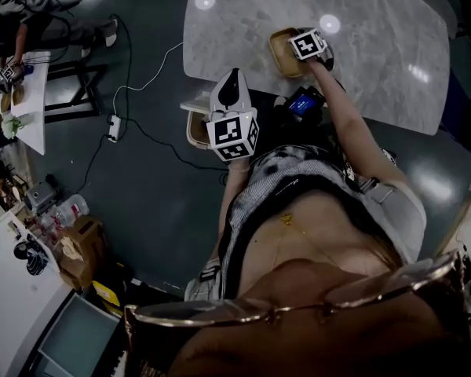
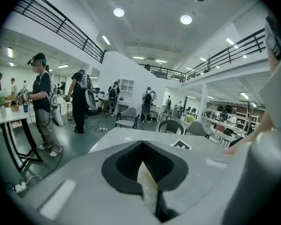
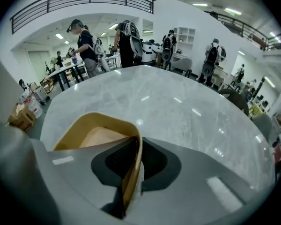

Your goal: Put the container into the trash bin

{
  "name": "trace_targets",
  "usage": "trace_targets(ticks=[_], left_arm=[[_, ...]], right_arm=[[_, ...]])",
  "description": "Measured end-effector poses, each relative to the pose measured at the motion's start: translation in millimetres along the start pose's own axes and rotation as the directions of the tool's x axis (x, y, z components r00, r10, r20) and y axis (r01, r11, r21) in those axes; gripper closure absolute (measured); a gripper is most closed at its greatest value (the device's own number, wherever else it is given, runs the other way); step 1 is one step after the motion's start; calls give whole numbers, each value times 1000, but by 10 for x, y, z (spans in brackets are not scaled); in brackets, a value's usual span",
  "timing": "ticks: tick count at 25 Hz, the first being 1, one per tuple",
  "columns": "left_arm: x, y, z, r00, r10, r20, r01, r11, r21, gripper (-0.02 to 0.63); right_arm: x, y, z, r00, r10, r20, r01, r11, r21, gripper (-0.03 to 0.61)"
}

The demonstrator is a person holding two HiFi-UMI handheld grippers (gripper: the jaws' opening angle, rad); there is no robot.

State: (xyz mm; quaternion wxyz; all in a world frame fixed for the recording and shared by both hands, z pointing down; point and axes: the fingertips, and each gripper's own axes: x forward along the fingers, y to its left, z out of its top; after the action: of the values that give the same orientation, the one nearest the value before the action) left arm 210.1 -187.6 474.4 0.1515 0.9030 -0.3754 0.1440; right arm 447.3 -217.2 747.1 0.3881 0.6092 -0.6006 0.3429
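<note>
A brown paper container [image 1: 283, 53] sits on the grey marble table [image 1: 377, 45], near its front edge. My right gripper [image 1: 304, 60] comes down on the container's right side. In the right gripper view its jaws are shut on the thin side wall of the container [image 3: 100, 135], which runs between the pads at the right gripper [image 3: 130, 172]. My left gripper [image 1: 234, 83] hovers at the table's near left corner. In the left gripper view a thin pale sheet stands pinched at the left gripper [image 2: 148, 184]; what it belongs to is hidden.
A beige rounded seat or tray [image 1: 195, 129] lies under the table's left corner. A small device with a blue screen [image 1: 302, 104] hangs at the person's chest. Cables and a power strip [image 1: 112, 128] cross the dark floor. People [image 2: 42, 102] stand beyond the table.
</note>
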Motion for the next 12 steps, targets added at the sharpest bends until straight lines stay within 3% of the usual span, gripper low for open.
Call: trace_targets(ticks=[2, 12], left_arm=[[-7, 50, -54, 1000, 3, -3, -3, 1000, 2, 612], [-66, -78, -28, 999, -36, -4, 36, 999, 1, 612]], right_arm=[[76, 57, 56, 1000, 7, 29, -6, 1000, -22, 529], [-176, -38, 30, 1000, 11, -2, -11, 1000, -25, 541]])
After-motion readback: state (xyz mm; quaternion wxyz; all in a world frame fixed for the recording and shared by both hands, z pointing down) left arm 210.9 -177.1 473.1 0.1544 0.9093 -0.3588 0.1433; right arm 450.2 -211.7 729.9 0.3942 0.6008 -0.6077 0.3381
